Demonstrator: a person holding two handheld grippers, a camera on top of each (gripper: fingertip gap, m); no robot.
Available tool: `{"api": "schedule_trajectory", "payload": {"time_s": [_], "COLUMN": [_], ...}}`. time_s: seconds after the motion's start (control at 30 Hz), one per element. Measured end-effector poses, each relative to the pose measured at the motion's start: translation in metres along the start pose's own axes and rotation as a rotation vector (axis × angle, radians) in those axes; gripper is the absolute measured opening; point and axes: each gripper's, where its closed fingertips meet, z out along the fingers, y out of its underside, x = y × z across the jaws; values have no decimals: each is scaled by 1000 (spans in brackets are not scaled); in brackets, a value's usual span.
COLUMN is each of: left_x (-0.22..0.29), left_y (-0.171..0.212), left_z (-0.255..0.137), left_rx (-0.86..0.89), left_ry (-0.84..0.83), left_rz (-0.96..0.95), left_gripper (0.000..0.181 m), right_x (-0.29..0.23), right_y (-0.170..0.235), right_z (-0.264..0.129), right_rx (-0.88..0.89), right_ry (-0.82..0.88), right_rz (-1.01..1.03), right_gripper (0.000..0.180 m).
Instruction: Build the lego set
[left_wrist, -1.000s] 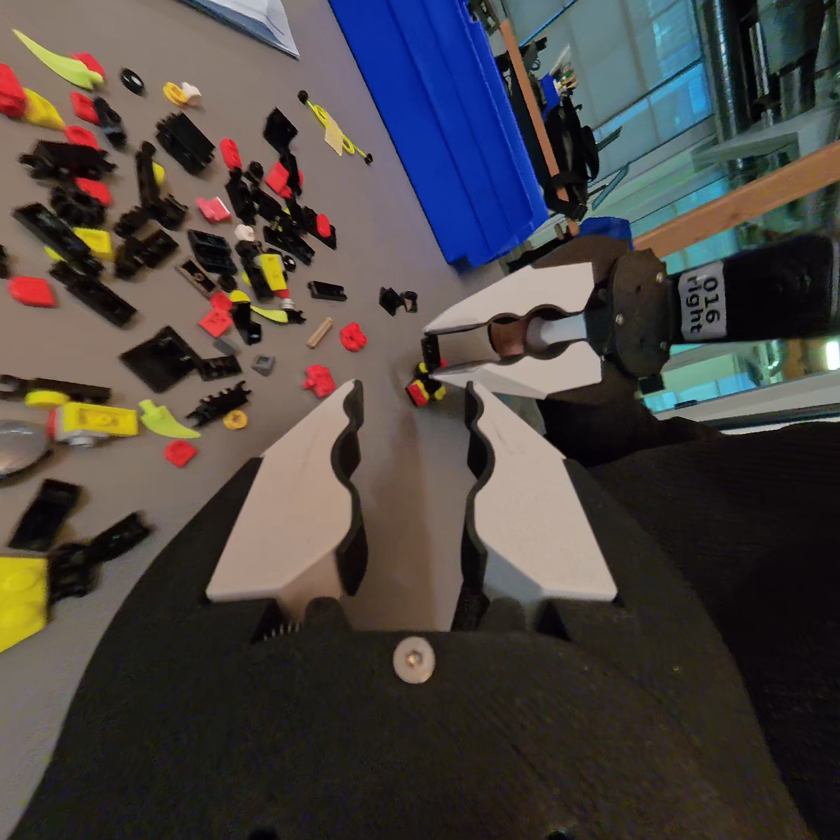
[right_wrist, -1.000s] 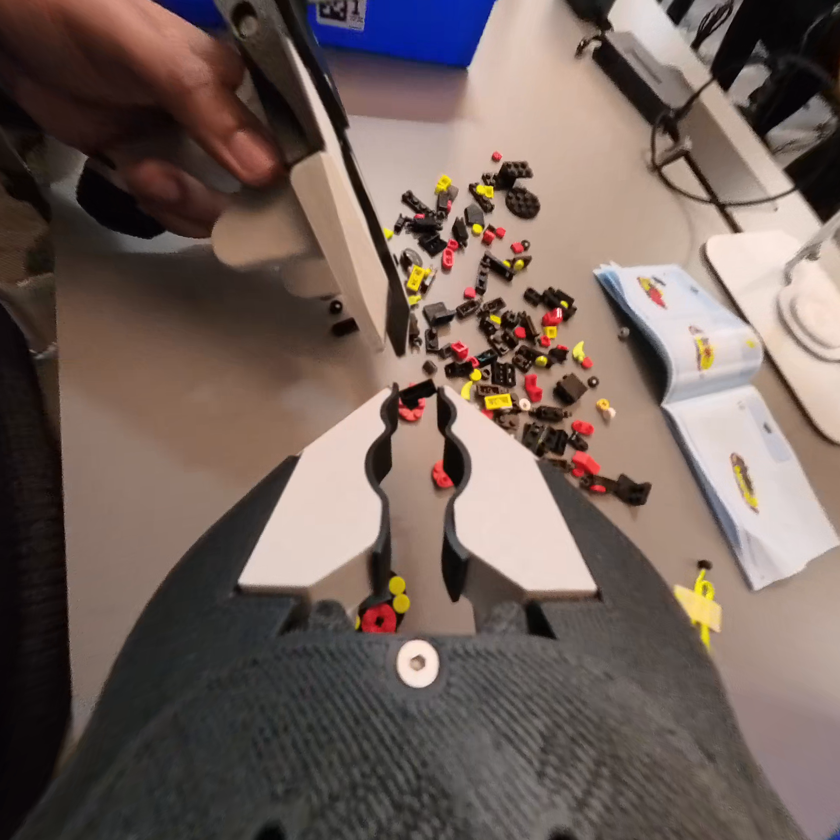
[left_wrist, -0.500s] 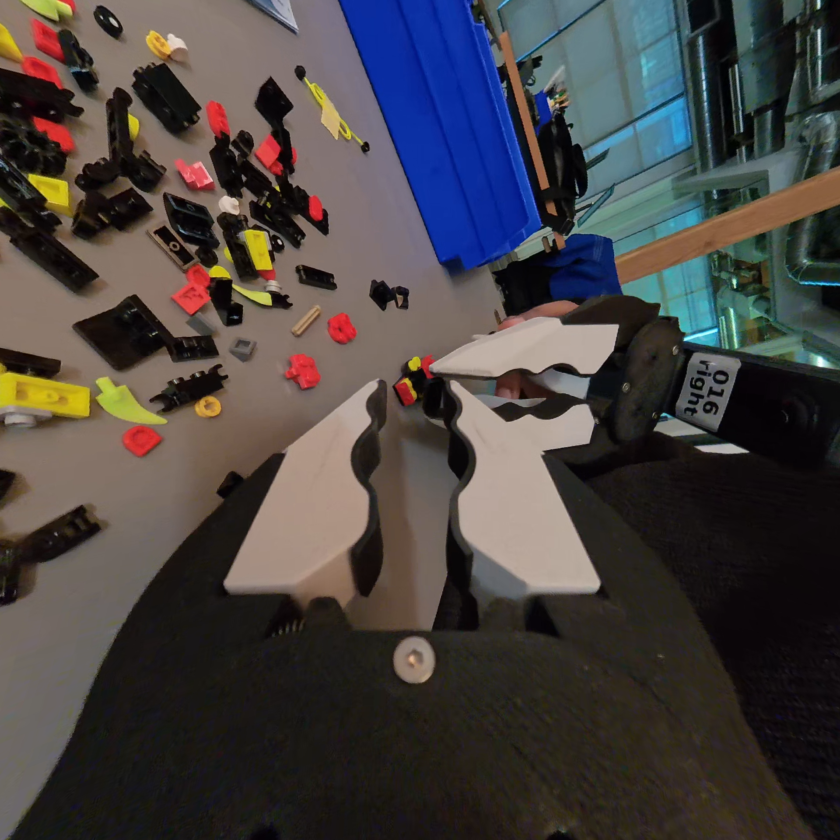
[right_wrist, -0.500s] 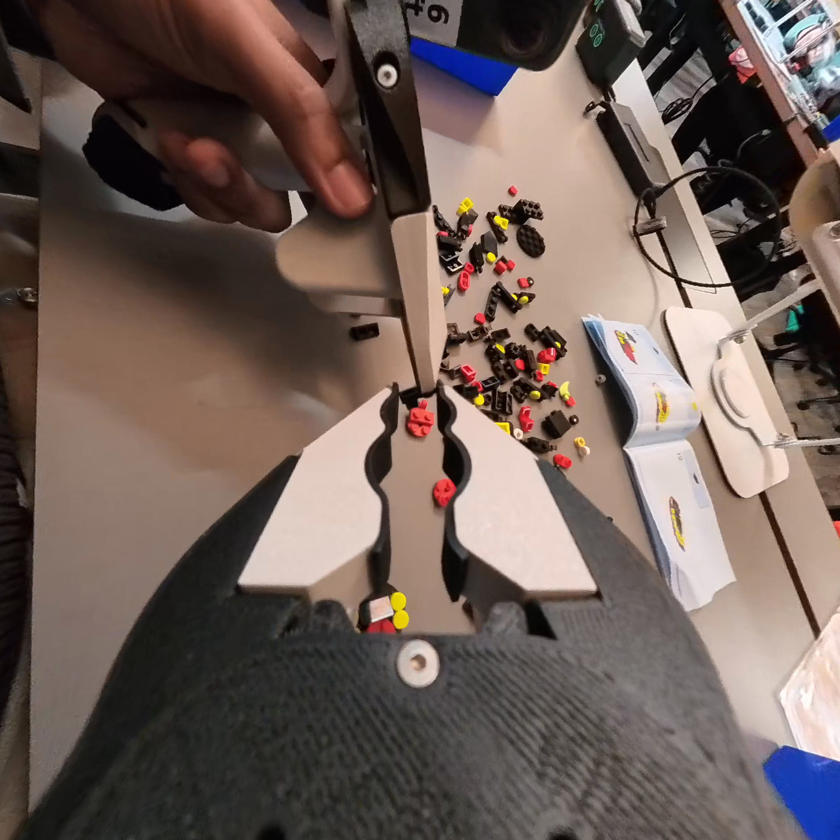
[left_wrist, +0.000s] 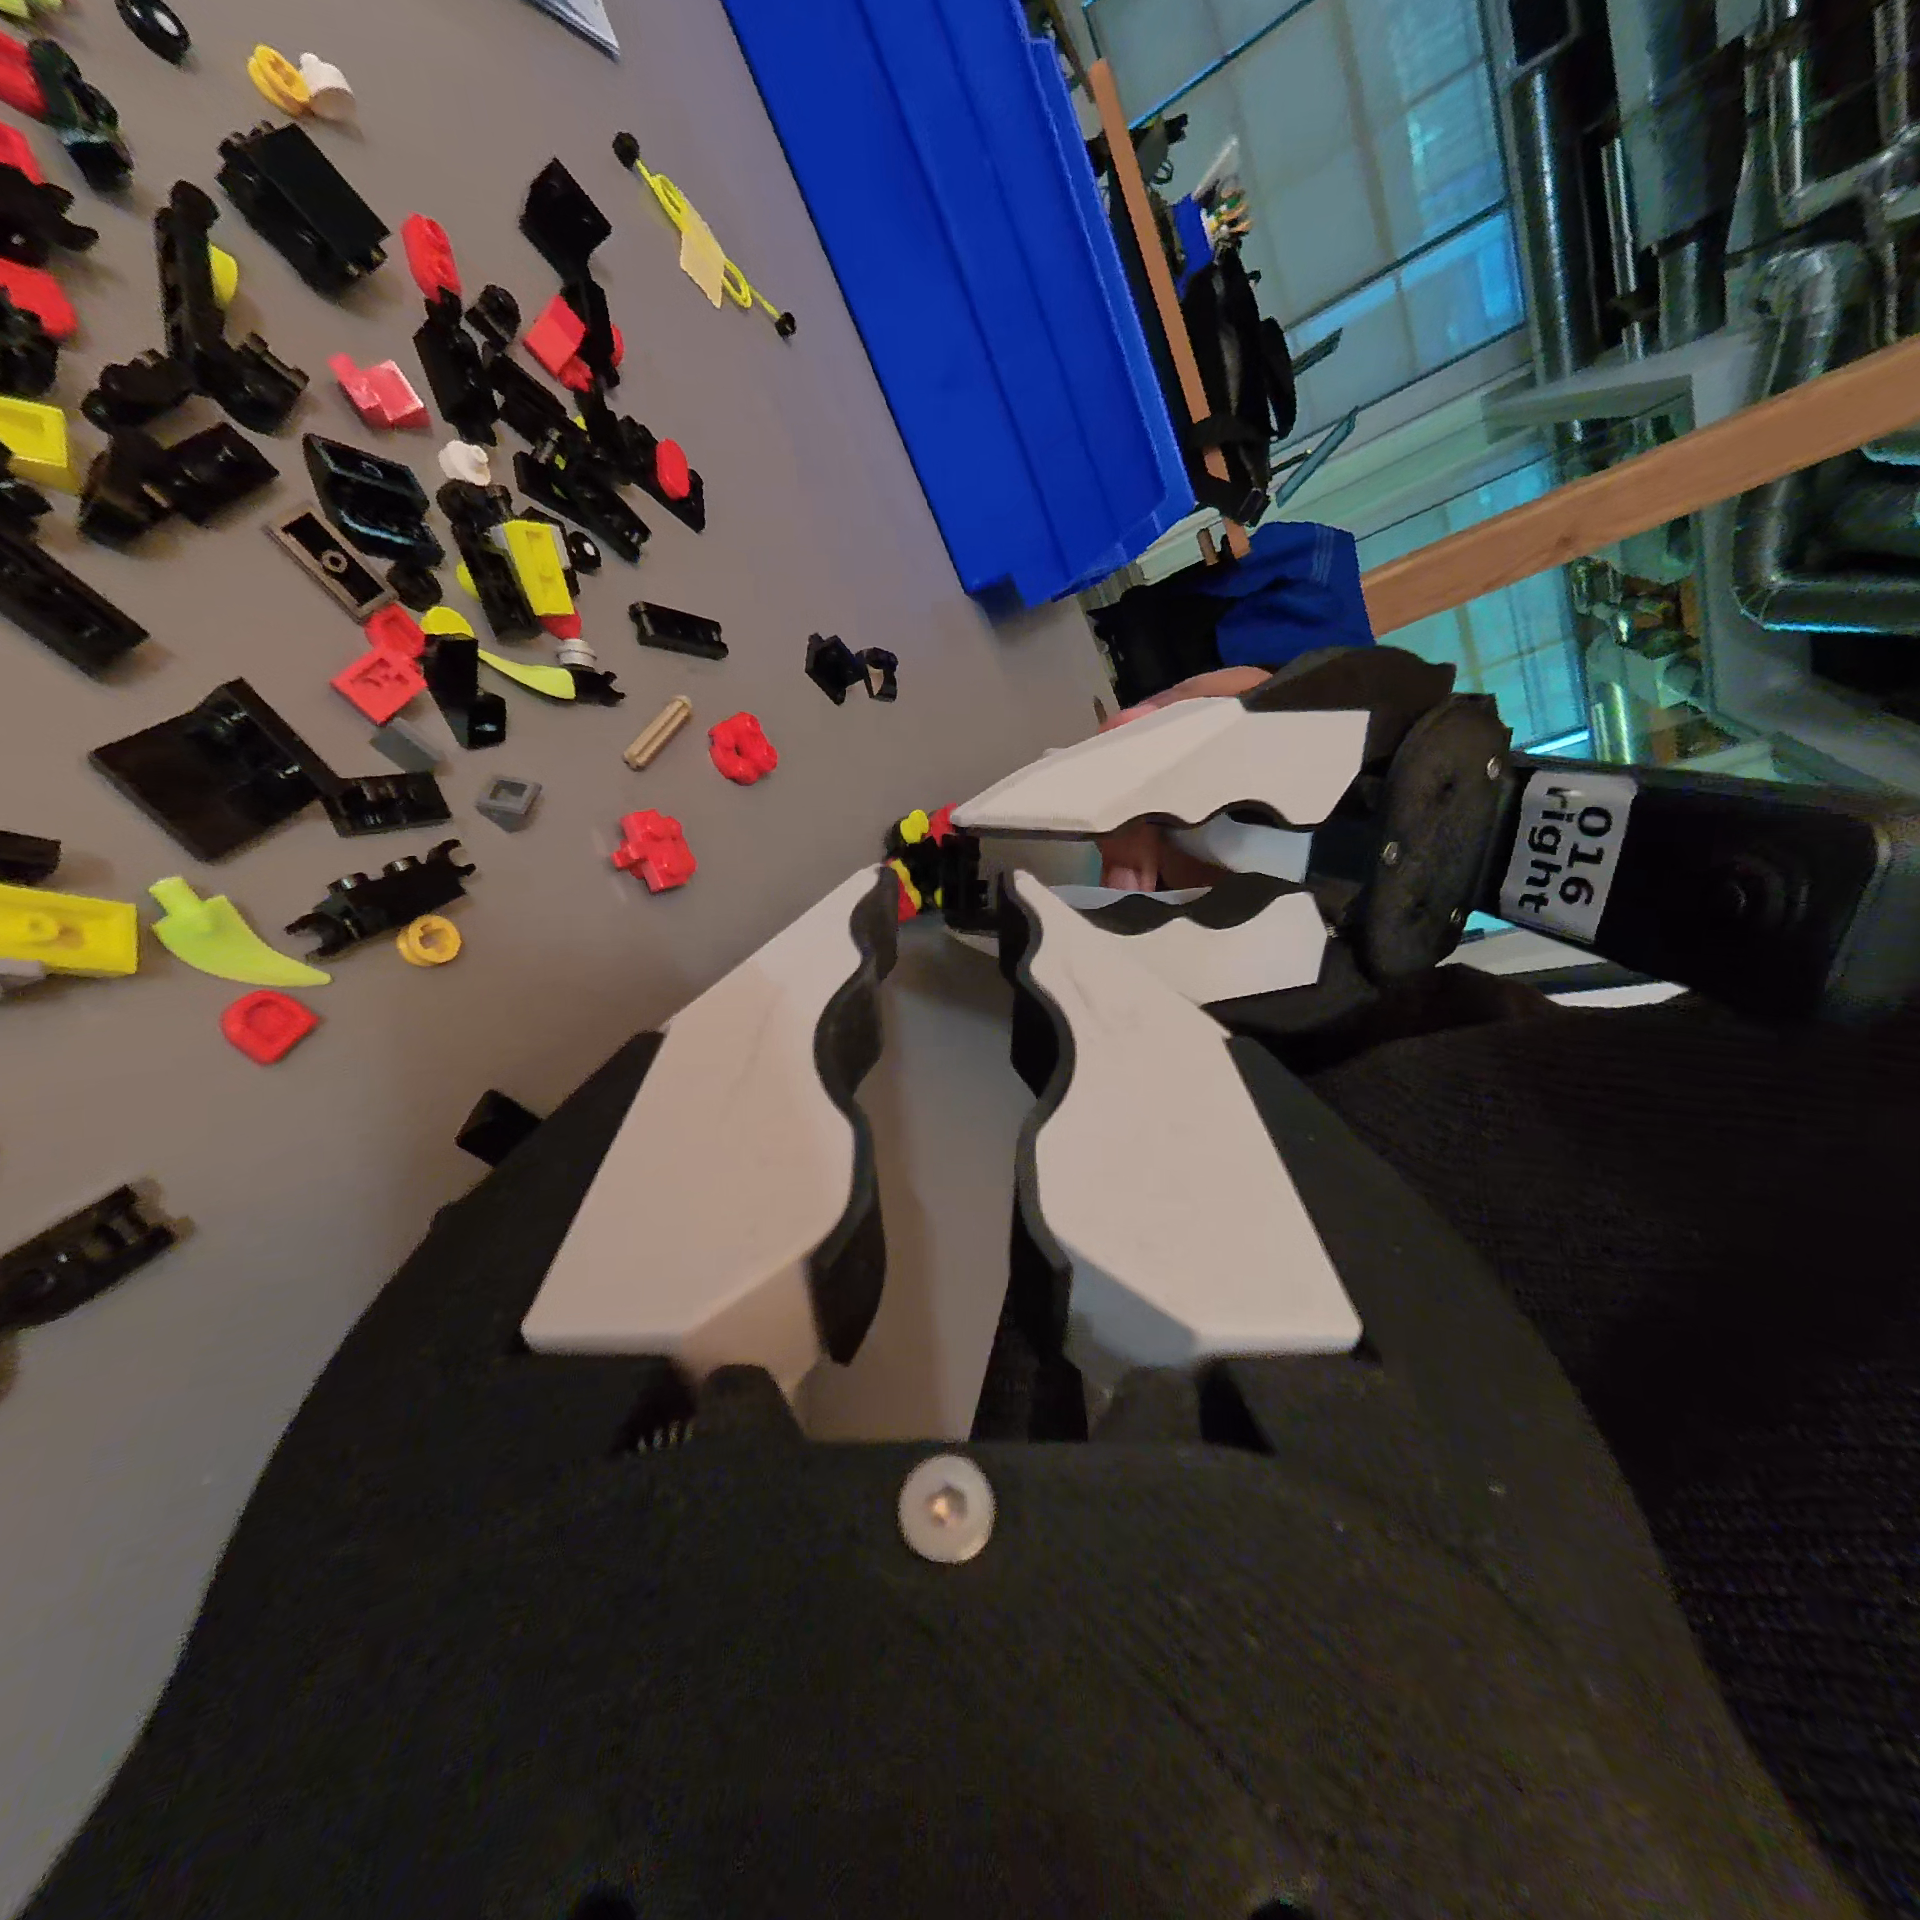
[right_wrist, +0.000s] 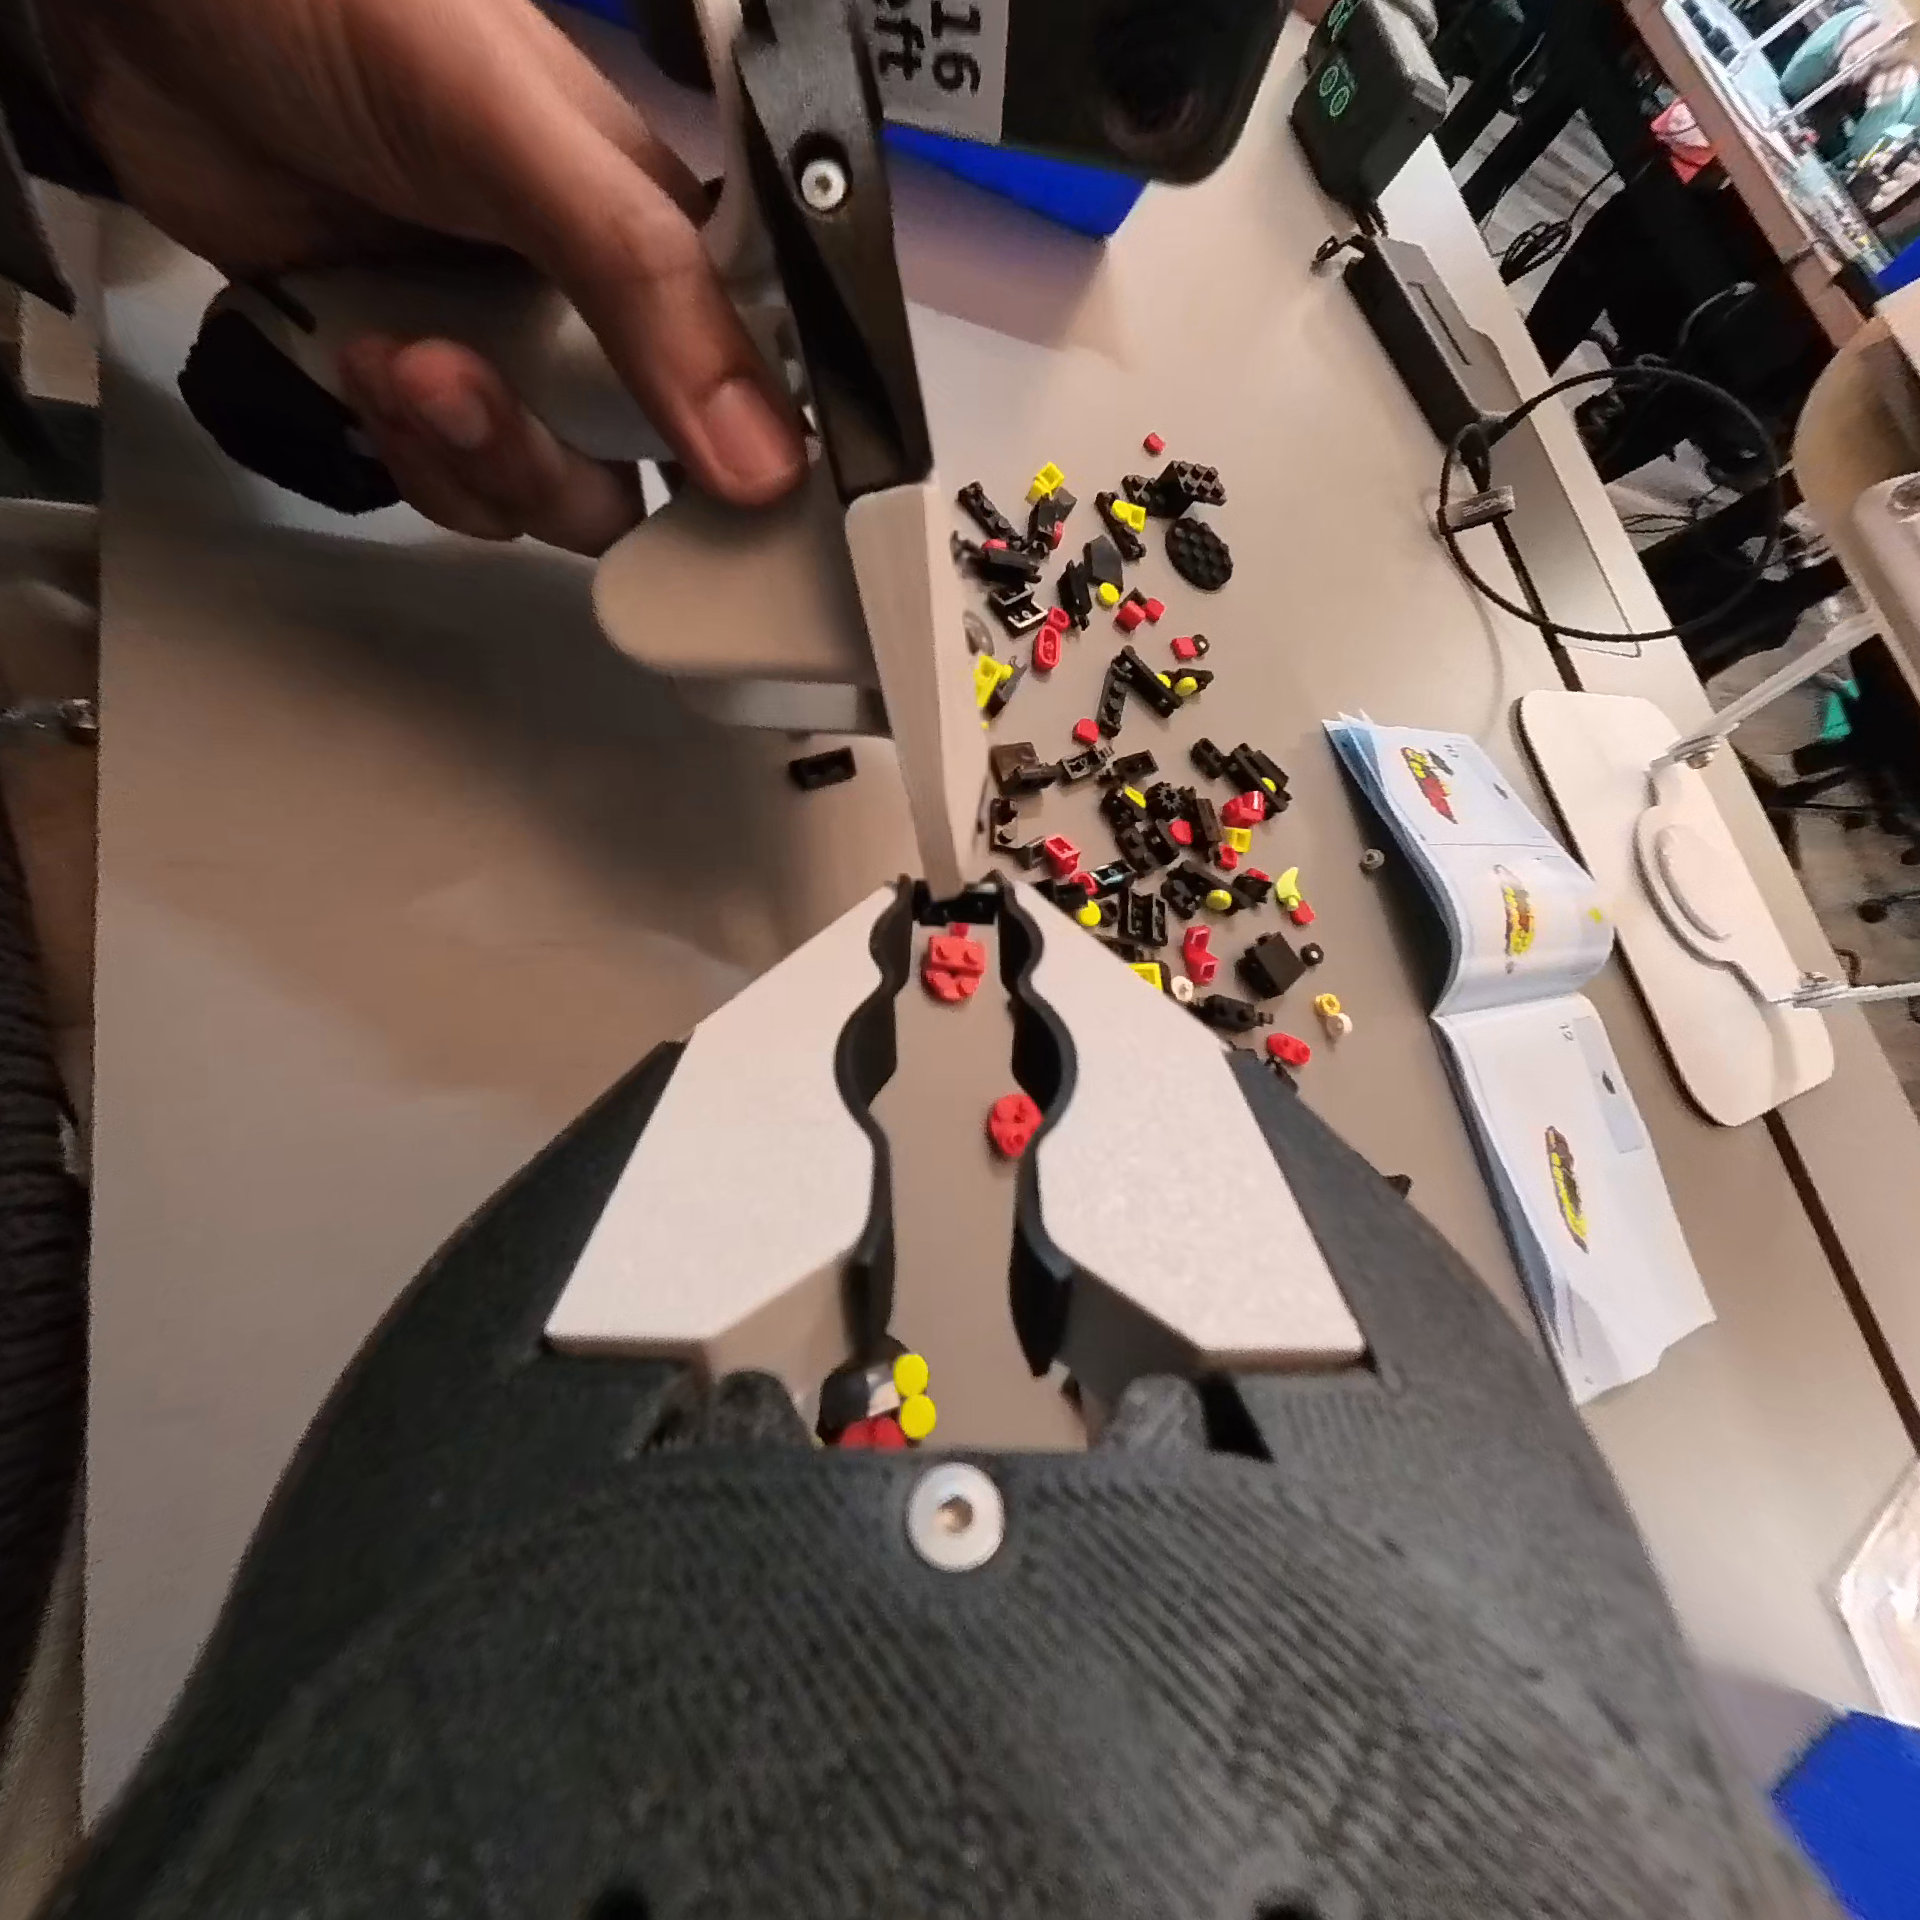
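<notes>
Two grippers: they meet tip to tip above a grey table (left_wrist: 540, 1049), closer together than a second ago, when a clear gap lay between them
Change: the left gripper (left_wrist: 940, 899) has tipped in and narrowed its fingers; the right gripper (left_wrist: 971, 873) has swung across to cross its tips
Left fingers: drawn near together, with a small black piece (left_wrist: 961, 894) sitting between the tips; whether they press on it or only frame it cannot be told
Right fingers: in the right wrist view the right gripper (right_wrist: 951, 904) pinches that black piece (right_wrist: 956, 909) at its very tips, with the tip of one pale left finger (right_wrist: 925, 717) coming down onto it
Task's thing: a small black, red and yellow assembly (left_wrist: 920, 857) lies on the table right at the meeting point; the loose bricks (left_wrist: 364, 499) are spread well apart to the far side
Meaning: this looks like a handover or a two-handed press of the piece, an early step, since most bricks lie unbuilt
Hidden: the contact itself is covered by the fingers, and the piece's shape is too small to read
Cut off: a hand (right_wrist: 436, 208) holding the left gripper runs out of the frame
Also seen: an open instruction booklet (right_wrist: 1507, 935) and a blue bin (left_wrist: 987, 312)
</notes>
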Motion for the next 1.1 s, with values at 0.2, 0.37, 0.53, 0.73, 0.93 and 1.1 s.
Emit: {"api": "schedule_trajectory", "payload": {"time_s": [0.2, 0.37, 0.53, 0.73, 0.93, 1.1], "left_x": [6, 9, 12, 15, 17, 8], "left_y": [2, 1, -1, -4, -4, -2], "left_z": [1, -1, -2, -4, -4, -2], "left_rx": [-11, -7, 1, 20, 21, 6], "left_ry": [35, 69, 97, 140, 163, 90], "left_rz": [7, -10, -20, -53, -75, -56], "left_gripper": [3, 2, 1, 1, 2, 21], "right_x": [0, 1, 3, 5, 4, 10], "right_y": [-2, -5, -6, -5, -6, 6], "right_z": [-1, -3, -4, -6, -6, -5], "right_rx": [19, 44, 65, 72, 76, 17], "right_ry": [-10, -22, -30, -38, -38, -28], "right_rz": [20, 48, 93, 121, 110, 130], "right_gripper": [15, 15, 17, 15, 15, 14]}}
